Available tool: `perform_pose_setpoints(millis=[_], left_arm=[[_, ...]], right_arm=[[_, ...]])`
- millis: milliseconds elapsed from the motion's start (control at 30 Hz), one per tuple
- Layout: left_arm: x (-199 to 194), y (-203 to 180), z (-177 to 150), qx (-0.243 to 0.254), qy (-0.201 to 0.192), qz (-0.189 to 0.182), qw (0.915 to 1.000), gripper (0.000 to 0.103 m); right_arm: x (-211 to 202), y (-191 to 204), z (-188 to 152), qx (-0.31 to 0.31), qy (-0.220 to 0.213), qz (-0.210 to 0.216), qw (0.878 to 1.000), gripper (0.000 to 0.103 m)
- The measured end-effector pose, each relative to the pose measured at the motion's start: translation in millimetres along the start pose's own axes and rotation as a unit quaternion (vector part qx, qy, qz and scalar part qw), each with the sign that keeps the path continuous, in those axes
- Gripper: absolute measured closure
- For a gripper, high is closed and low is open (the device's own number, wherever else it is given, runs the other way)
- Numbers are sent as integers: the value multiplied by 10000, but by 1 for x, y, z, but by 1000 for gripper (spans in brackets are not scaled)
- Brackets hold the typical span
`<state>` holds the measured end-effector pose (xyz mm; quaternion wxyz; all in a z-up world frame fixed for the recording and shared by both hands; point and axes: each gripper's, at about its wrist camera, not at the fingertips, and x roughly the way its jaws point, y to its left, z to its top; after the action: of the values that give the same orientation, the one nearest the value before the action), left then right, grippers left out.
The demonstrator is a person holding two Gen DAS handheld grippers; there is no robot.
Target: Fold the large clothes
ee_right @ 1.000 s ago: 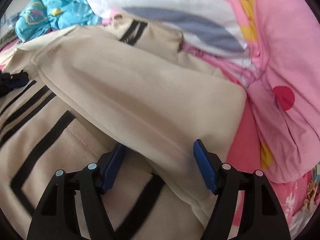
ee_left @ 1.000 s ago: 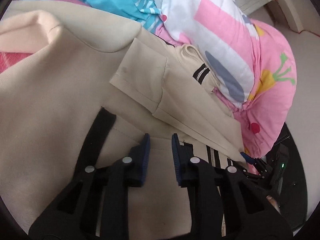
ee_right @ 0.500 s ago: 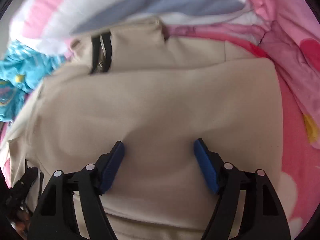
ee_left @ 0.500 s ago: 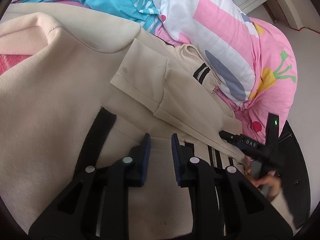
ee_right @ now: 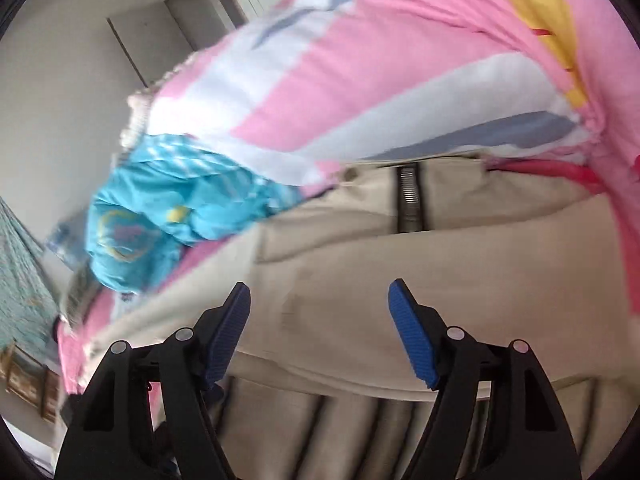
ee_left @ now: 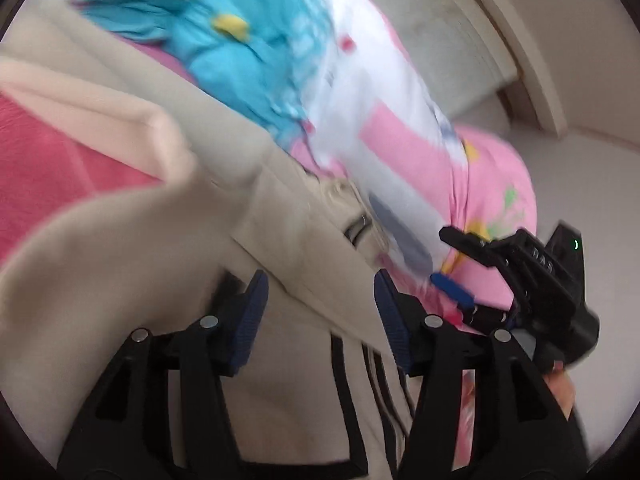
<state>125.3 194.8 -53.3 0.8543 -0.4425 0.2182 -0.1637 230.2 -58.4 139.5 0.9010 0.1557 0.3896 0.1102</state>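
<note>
The left gripper (ee_left: 320, 308) is opening over the beige jacket (ee_left: 120, 260) — nothing pinched. The right gripper (ee_right: 320, 320) stands wide, at the bottom of the frame.

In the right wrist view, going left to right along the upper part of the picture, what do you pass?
Grey wall → blue garment → pink-and-white striped bedding → yellow carrot print.
</note>
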Motion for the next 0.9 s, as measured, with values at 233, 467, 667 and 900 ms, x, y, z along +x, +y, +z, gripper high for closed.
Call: perform_pose_setpoints(millis=[233, 467, 667, 900], left_arm=[[-51, 3, 7, -37, -1468, 530, 9877, 55], [-105, 15, 22, -446, -2692, 1763, 9458, 47], [-151, 61, 43, -1293, -3031, 2011, 9225, 43], [-200, 68, 26, -1677, -4116, 2514, 8598, 52]], right_arm=[[61, 11, -53, 138, 430, -268, 9986, 33], [77, 3, -71, -146, 617, 290, 9976, 19], [74, 2, -77, -204, 512, 353, 9979, 19], [75, 1, -76, -191, 500, 381, 9978, 19]])
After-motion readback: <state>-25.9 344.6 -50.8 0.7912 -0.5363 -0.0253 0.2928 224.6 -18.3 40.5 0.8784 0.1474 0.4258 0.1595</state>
